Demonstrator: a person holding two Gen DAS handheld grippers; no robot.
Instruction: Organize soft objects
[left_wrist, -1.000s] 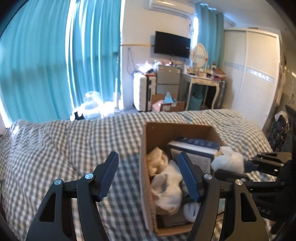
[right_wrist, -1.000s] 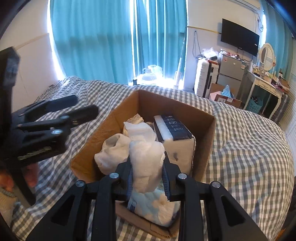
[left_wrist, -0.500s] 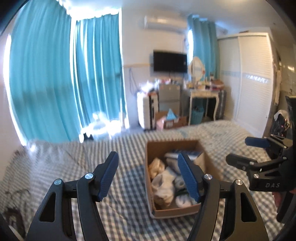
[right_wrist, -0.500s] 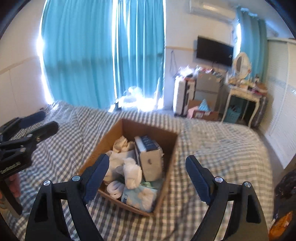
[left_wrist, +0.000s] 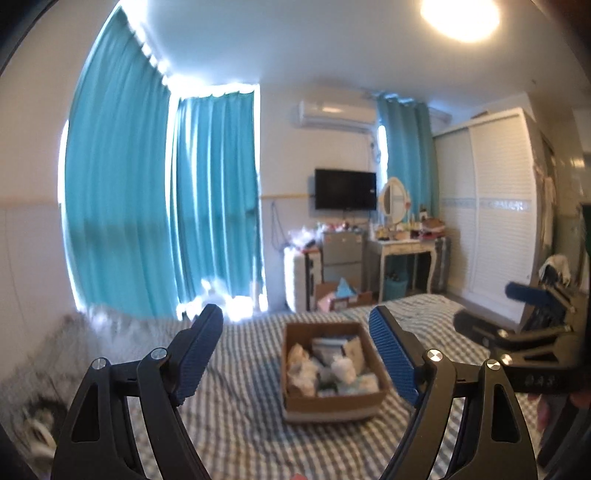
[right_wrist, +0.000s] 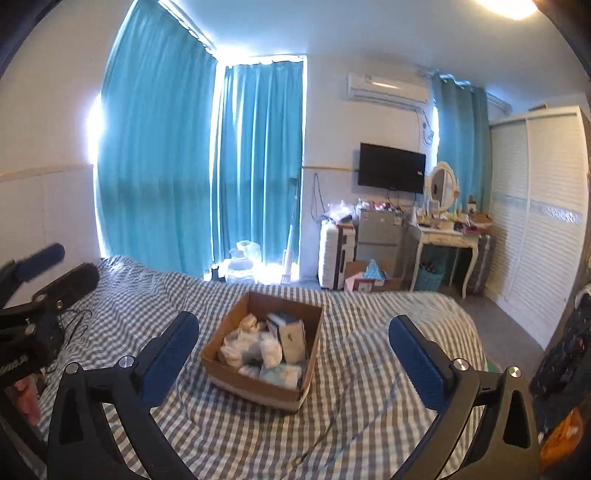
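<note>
Teal curtains, a wall-mounted television and a white wardrobe frame a bed under a grey-and-white checked bedspread. On it sits an open brown cardboard box packed with white rolled soft cloths, pale packets and an upright white carton.

Both claws hang above the bed, well back from the box. The right claw is spread wide and carries nothing; the box lies at about twelve o'clock between its blue pads. The left claw is likewise agape and bare, with the box at roughly one o'clock, nearer its right-hand pad.

Judging by the full box and bare bedspread, the packing looks finished, though the blurred left view may hide a stray item. Any next move would call for spotting leftovers first.
</note>
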